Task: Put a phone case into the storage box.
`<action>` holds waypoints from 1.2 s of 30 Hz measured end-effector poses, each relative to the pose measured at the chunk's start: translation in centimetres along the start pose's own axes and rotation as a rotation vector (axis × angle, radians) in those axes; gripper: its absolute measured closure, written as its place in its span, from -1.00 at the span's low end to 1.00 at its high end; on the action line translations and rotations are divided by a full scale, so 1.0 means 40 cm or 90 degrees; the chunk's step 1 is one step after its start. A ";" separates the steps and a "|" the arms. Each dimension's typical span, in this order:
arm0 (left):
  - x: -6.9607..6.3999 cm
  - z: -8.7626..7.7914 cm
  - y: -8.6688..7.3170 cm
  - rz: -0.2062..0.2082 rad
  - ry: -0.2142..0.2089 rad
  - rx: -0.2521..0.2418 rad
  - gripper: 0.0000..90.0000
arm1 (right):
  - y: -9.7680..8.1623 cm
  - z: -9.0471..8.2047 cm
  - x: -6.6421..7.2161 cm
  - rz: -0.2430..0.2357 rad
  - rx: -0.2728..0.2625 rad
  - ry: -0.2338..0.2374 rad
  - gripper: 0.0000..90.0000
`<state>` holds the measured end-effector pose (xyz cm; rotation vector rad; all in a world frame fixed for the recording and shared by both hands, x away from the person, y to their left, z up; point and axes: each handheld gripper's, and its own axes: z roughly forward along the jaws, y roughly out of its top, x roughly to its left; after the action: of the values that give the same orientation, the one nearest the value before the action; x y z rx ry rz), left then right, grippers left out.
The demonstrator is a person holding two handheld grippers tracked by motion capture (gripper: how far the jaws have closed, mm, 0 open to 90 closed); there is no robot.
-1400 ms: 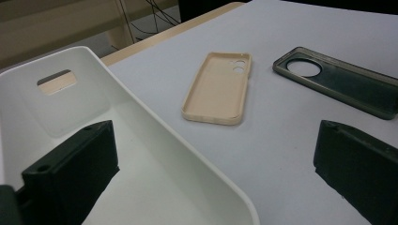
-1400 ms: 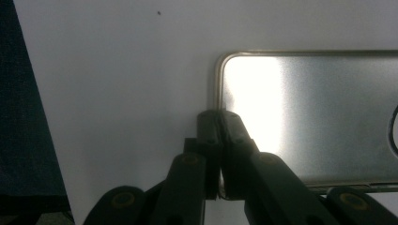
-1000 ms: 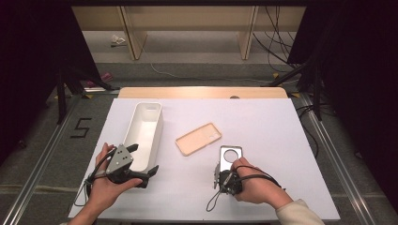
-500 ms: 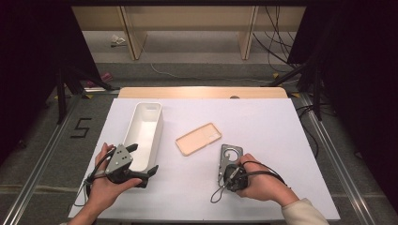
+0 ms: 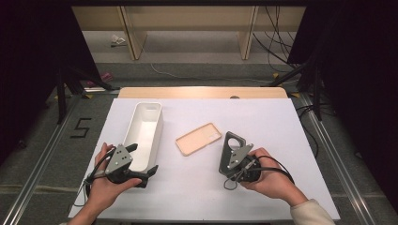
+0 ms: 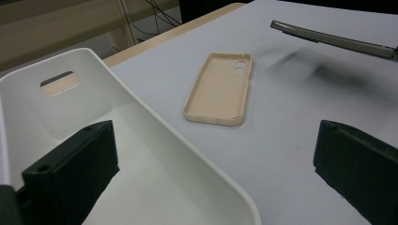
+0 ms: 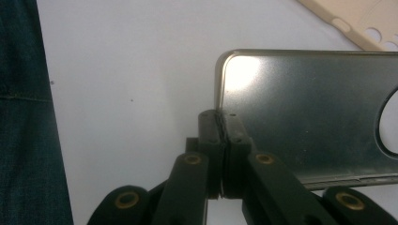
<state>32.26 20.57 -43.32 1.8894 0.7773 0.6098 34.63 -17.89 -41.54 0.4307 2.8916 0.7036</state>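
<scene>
Pinching the grey phone case (image 5: 231,149) by its edge, we held it tilted above the white table (image 5: 281,136).
Our right gripper (image 7: 223,136) was pressed together on it; our left gripper (image 5: 141,161) stood spread over the white bin (image 5: 144,123).

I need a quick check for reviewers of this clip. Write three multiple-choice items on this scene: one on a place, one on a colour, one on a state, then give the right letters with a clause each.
1. Where does the beige phone case lie?
A. inside the white bin
B. flat on the table between the white bin and the dark phone case
C. on the floor

2. What colour is the case in the right gripper?
A. dark grey
B. red
C. white

3. How do the left gripper jaws stand?
A. shut on the beige case
B. shut on the bin wall
C. open, one jaw inside the bin and one outside

Answers: B, the high view shows it flat on the white table between them; A, the right gripper view shows a dark grey shell pinched at its edge; C, the left gripper view shows the jaws wide apart astride the bin wall.
</scene>
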 end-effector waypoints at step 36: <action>-0.032 0.087 0.179 -0.002 -0.058 0.035 -0.91 | -0.010 0.000 0.005 -0.030 -0.200 -0.020 0.99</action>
<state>35.63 15.21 -38.31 1.9518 0.7442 0.5018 34.35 -18.18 -41.74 0.3290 2.6855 1.1076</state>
